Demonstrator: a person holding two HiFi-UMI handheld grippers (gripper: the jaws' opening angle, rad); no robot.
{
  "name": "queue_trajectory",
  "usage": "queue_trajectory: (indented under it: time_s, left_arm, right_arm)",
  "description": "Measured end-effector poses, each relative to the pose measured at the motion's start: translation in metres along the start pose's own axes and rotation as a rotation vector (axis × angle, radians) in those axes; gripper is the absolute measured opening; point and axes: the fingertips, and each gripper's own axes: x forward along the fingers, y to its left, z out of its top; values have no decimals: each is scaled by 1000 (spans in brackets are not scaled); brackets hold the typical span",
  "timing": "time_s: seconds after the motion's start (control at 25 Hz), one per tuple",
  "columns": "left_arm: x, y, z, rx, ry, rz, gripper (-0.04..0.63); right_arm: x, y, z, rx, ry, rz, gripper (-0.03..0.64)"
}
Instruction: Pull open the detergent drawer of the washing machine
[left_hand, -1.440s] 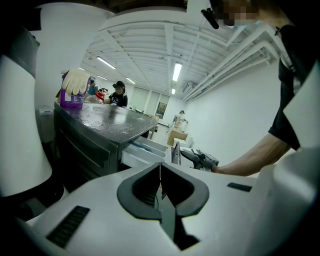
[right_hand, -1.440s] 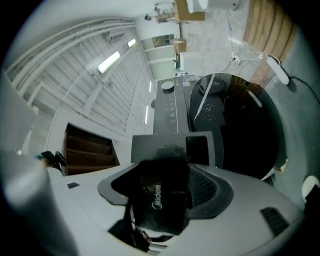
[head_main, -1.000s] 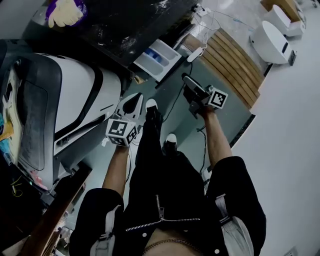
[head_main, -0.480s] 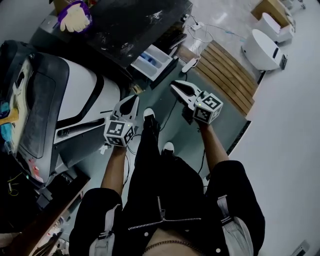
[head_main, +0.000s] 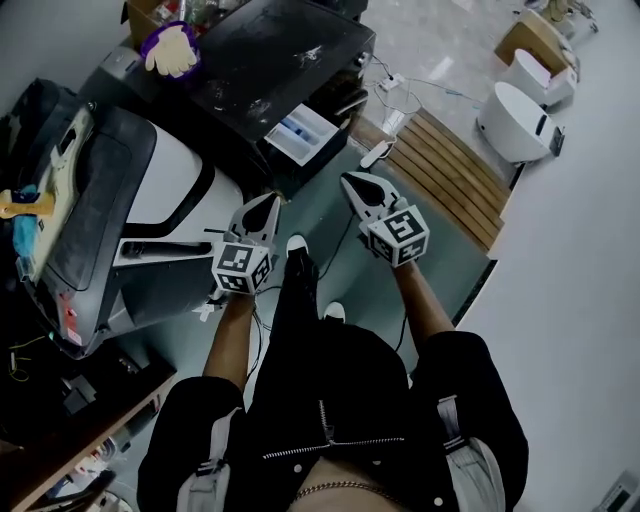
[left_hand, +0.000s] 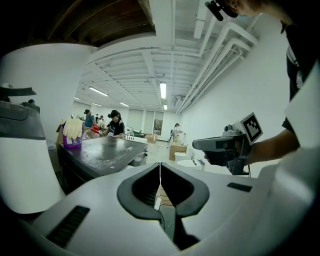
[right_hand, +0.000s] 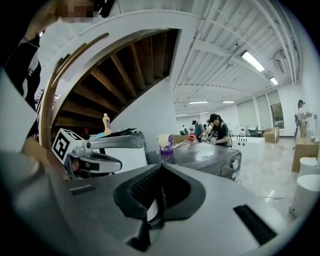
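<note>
We hold the left gripper (head_main: 271, 199) and the right gripper (head_main: 346, 179) apart from the detergent drawer (head_main: 300, 133), which juts out of the dark washing machine (head_main: 270, 60) at its front top edge. The left jaws are together. The right jaws have just closed, empty.

Black trousers (head_main: 360, 370) with silver zips (head_main: 325, 440); white-toed black shoes (head_main: 298, 245); grey left gripper (head_main: 272, 200) and right gripper (head_main: 347, 180) bear black-and-white marker cubes (head_main: 398, 235).

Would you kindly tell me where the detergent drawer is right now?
In the head view, the detergent drawer juts open from the dark washing machine at upper centre, left of the slatted wooden board.
</note>
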Motion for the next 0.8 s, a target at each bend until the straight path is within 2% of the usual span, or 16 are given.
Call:
queue_trajectory:
  time_s: [0.4,0.8]
  left_arm:
    - [-18,-24,7,45,-18,29,21]
    - [-24,-32,24,73,-55,37,21]
  right_arm:
    - [-44,9,18,-143,29,-92,6]
    - [-60,13,32,-149,-17,-133,6]
